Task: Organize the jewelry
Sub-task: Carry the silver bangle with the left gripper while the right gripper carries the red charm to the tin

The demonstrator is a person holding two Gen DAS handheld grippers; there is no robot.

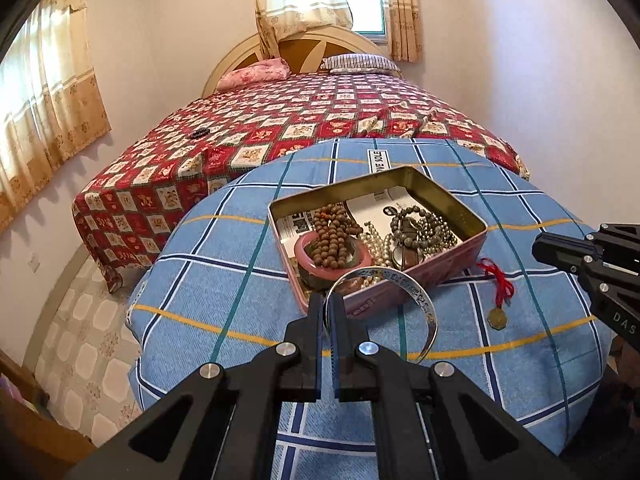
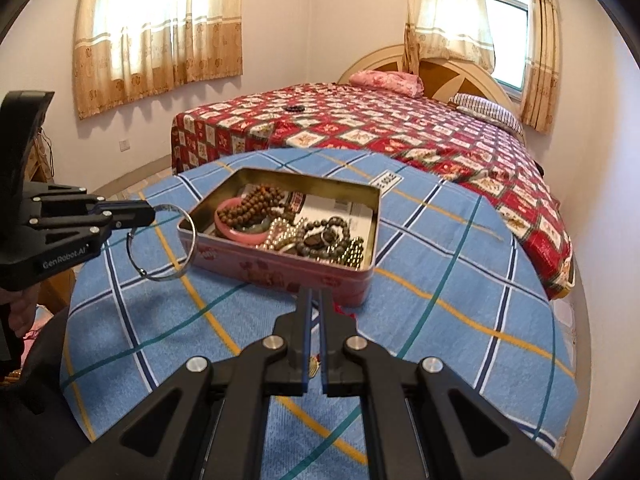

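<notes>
A pink tin point(image 1: 404, 292) point(image 2: 280, 268) stands open on the blue checked cloth, holding brown wooden beads point(image 1: 334, 236), a pink bangle point(image 2: 240, 234), pearls and grey beads point(image 2: 332, 240). My left gripper point(image 1: 329, 300) point(image 2: 152, 212) is shut on an engraved silver bangle point(image 1: 416, 292) point(image 2: 192, 236), held in the air just before the tin's near-left corner. A gold coin pendant on red cord point(image 1: 498, 316) lies on the cloth right of the tin. My right gripper point(image 2: 316, 294) point(image 1: 538, 246) hovers over it, shut and holding nothing; the coin point(image 2: 314, 364) shows through the slit between its fingers.
The blue cloth point(image 1: 224, 280) covers a rounded table whose edges drop off on all sides. Behind it stands a bed with a red patchwork cover point(image 1: 320, 112), a dark bracelet point(image 1: 199, 133) point(image 2: 294, 109) lying on it. Tiled floor point(image 1: 88, 340) lies to the left.
</notes>
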